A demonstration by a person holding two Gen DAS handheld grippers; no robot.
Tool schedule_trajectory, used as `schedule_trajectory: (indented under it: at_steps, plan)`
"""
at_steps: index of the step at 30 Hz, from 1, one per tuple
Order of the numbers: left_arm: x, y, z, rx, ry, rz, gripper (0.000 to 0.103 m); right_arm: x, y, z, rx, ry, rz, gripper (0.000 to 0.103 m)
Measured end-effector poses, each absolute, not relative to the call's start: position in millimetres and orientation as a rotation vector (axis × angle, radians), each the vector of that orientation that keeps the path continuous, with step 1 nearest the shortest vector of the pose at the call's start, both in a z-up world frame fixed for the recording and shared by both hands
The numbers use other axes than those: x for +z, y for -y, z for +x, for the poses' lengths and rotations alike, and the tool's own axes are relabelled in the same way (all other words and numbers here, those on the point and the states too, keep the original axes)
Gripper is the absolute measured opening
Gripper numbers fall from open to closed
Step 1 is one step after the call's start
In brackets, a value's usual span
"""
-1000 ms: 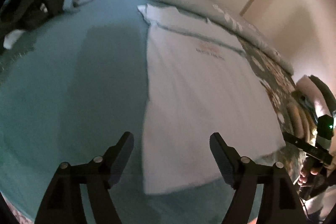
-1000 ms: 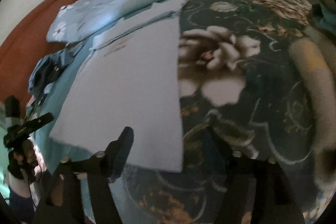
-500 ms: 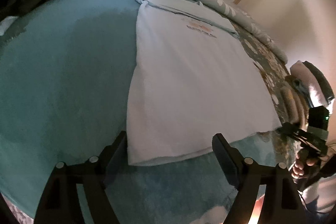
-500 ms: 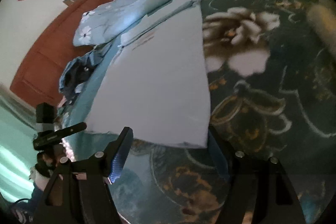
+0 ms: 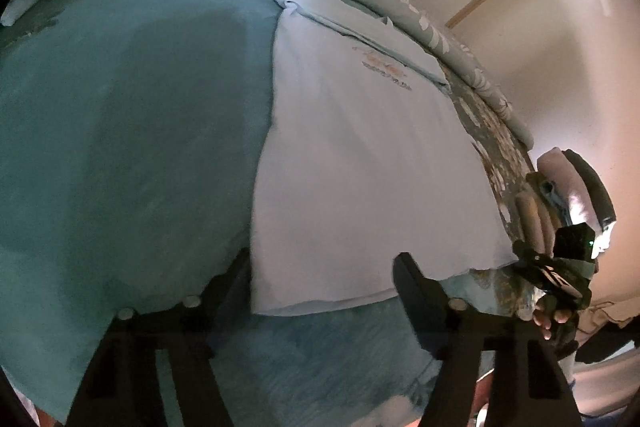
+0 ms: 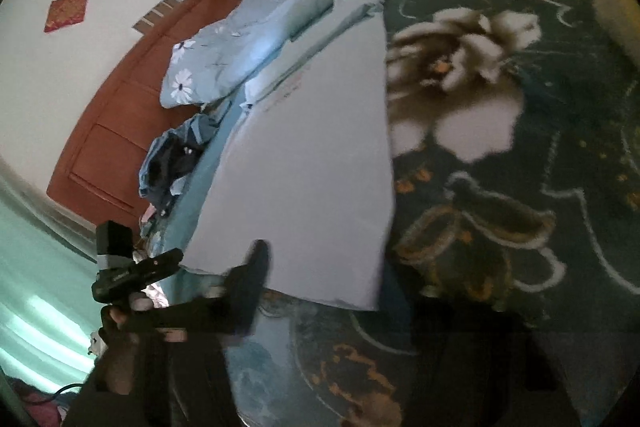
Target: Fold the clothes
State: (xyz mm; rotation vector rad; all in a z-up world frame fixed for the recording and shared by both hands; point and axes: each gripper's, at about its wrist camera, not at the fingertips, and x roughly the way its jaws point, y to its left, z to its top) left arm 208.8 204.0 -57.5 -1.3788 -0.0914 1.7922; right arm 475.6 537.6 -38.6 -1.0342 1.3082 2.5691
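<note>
- White T-shirt (image 5: 360, 163) lies flat on the bed, sides already folded into a long rectangle, small red print near the collar end, hem end toward the cameras.
- It straddles two covers: teal sheet (image 5: 132, 131) under its left part, dark floral blanket (image 6: 520, 155) under its right edge.
- Left gripper (image 5: 322, 279): jaws wide apart, nothing between them. It sits at the shirt's near-left hem corner; left finger is over the teal sheet just beside the shirt edge, right finger over the hem. Cannot tell if the tips touch the fabric.
- Right gripper (image 6: 320, 279): heavy motion blur in the right wrist view. Left finger sits at the hem; right finger is lost against the dark blanket by the near-right corner. The gap looks wide and nothing is clamped.
- Left wrist view also shows the right gripper at far right, off the shirt's hem corner, with the hand (image 5: 554, 315) wrapped round its handle.
- Pale floral duvet (image 6: 248, 47) is bunched along the far side past the collar.
- Dark clothes pile (image 6: 172, 155) sits on the teal sheet, well apart from the shirt.
</note>
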Motion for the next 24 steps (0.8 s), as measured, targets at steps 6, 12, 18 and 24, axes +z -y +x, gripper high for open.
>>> schedule_trajectory:
  at_steps: [6, 12, 18, 24]
  plan:
    - [-62, -197, 201, 1.818, 0.114, -1.42, 0.028, -50, -542, 481, 2.517, -1.391, -1.018, 0.008]
    - [-71, -189, 199, 1.717, 0.266, -1.479, 0.017, -47, -542, 480, 2.515, -1.364, -1.054, 0.008]
    - [-68, -187, 195, 1.706, 0.328, -1.451, 0.013, -50, -544, 480, 2.514, -1.39, -1.041, 0.007]
    - [-53, -181, 190, 1.71, 0.385, -1.381, 0.004, -49, -545, 482, 2.515, -1.414, -1.017, 0.005]
